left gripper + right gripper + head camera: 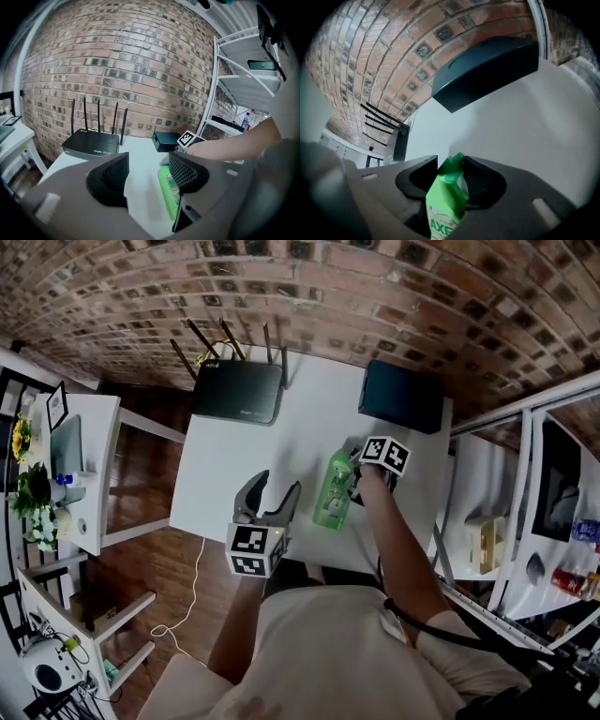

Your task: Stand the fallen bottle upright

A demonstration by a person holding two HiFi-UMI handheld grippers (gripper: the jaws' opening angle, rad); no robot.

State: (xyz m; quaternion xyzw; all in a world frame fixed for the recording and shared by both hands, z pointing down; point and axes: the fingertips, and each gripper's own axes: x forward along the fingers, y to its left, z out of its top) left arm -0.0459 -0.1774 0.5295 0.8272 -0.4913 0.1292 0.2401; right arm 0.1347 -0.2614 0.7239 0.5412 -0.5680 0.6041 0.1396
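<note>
The green translucent plastic bottle lies on its side, right of centre on the white table, cap end far. The right gripper clamps its narrow neck. The left gripper hangs open and empty. The bottle is probably light, stiff and a little slick, so the neck is a fair hold. The label reads "AXE".

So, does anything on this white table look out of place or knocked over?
Yes. The green plastic bottle lies on its side on the white table instead of standing. The right gripper is shut on its cap end. No spill shows.
</note>
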